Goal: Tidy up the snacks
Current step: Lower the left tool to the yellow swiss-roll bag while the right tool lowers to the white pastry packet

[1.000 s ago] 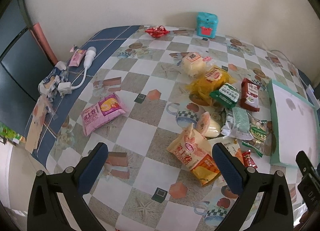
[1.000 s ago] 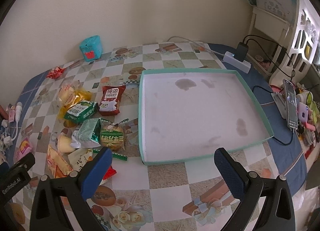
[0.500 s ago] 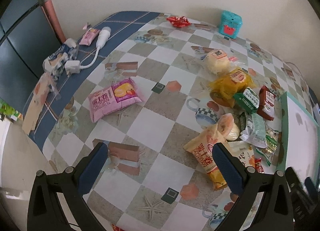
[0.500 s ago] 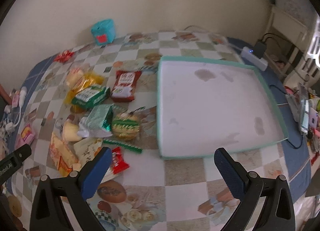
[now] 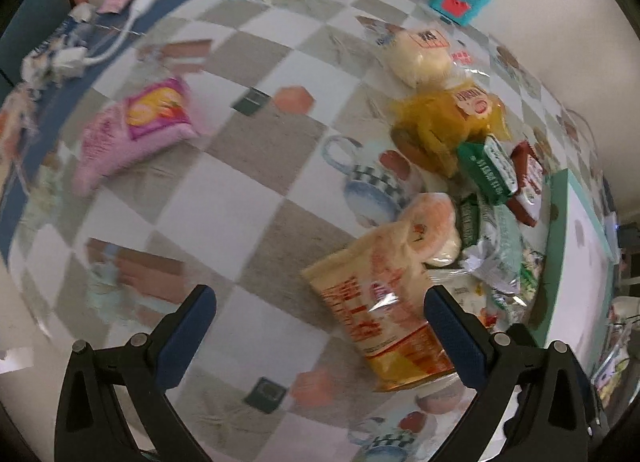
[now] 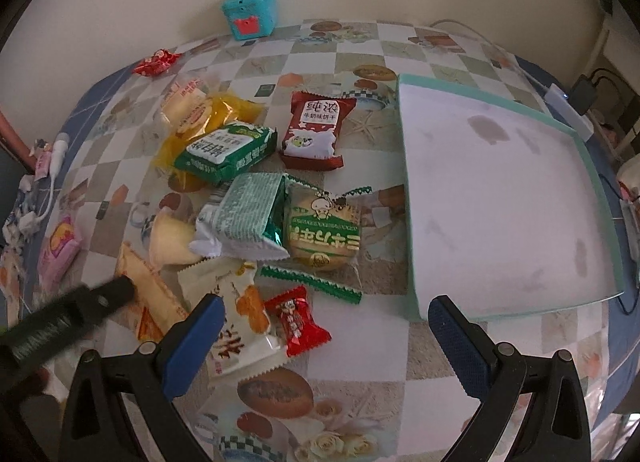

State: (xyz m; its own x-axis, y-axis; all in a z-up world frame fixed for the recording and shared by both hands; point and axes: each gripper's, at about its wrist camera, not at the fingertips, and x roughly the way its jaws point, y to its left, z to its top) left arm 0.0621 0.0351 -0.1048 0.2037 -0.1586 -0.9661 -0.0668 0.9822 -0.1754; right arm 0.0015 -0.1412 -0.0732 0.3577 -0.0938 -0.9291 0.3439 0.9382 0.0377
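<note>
Several snack packets lie in a heap on the patterned tablecloth. My left gripper [image 5: 320, 326] is open and empty, low over the table, with an orange-yellow snack bag [image 5: 384, 310] by its right finger. A pink packet [image 5: 132, 133] lies apart to the left. My right gripper [image 6: 320, 334] is open and empty above a small red candy [image 6: 296, 320] and a white cracker packet [image 6: 236, 322]. A green-rimmed white tray [image 6: 504, 197] sits to the right, with nothing in it. A green biscuit pack [image 6: 228, 151] and a dark red packet [image 6: 314, 129] lie farther back.
A teal box [image 6: 250, 11] stands at the back by the wall. A red wrapper [image 6: 156, 61] lies at the back left. A white cable and crumpled papers [image 5: 72, 49] lie on the left edge. A power strip [image 6: 568, 105] lies behind the tray. The left gripper's body [image 6: 60, 322] shows at lower left.
My left gripper has moved down and toward the orange-yellow bag; its view is blurred. My right gripper has moved left and closer to the snack heap.
</note>
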